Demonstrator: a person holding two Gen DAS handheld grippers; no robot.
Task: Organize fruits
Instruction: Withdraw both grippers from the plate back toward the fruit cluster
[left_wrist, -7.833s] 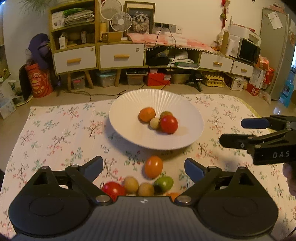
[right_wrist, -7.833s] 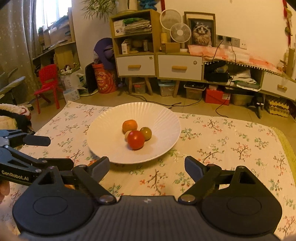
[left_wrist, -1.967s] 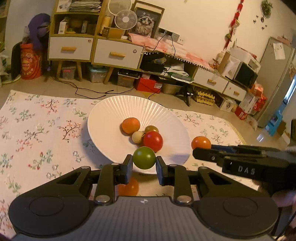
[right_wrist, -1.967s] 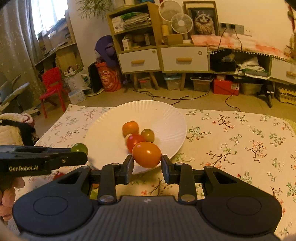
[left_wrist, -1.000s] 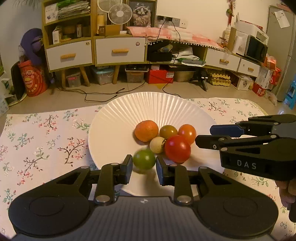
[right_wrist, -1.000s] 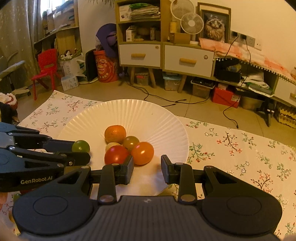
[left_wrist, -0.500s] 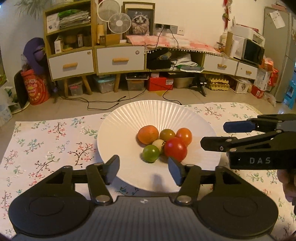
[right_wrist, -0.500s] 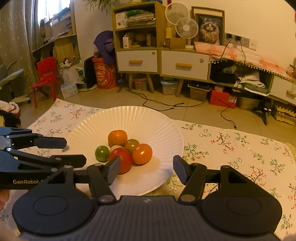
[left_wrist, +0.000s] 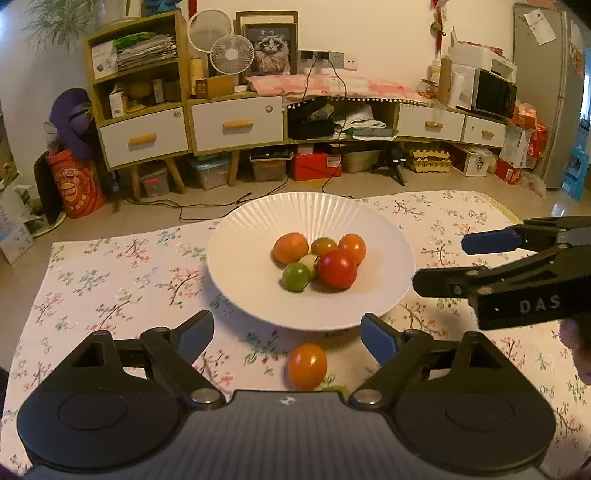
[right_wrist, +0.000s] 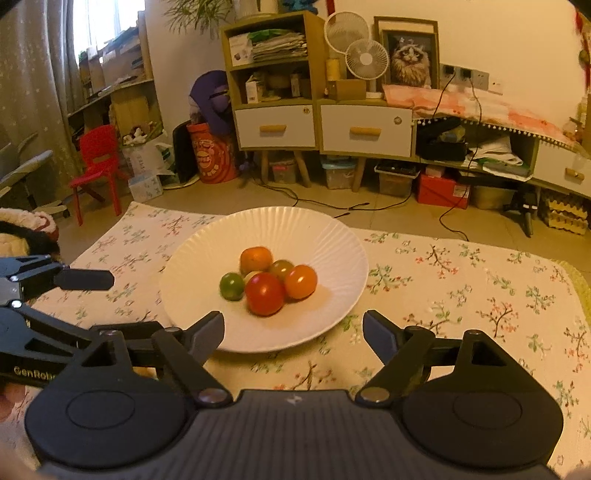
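A white ribbed plate (left_wrist: 236, 254) (right_wrist: 192, 273) on the floral cloth holds several fruits in a cluster: a green one (left_wrist: 295, 277) (right_wrist: 231, 286), a red one (left_wrist: 337, 268) (right_wrist: 265, 294), two orange ones (left_wrist: 352, 248) (left_wrist: 290, 248) and others. An orange fruit (left_wrist: 307, 366) lies on the cloth before the plate. My left gripper (left_wrist: 287, 330) hangs just short of the plate's near rim, jaws opening, nothing between them. My right gripper (right_wrist: 293, 330) is likewise back from the plate, jaws opening and empty. Each gripper shows at the other view's edge.
The floral cloth (left_wrist: 110, 280) covers the floor area around the plate. Behind it stand drawer cabinets (left_wrist: 236, 125), fans, boxes and floor cables. A red child's chair (right_wrist: 98, 166) is at the far left. A hand (left_wrist: 576, 350) holds the right gripper.
Both grippers opened and let go: the green fruit and an orange fruit now rest in the plate. Both grippers have drawn back from the plate.
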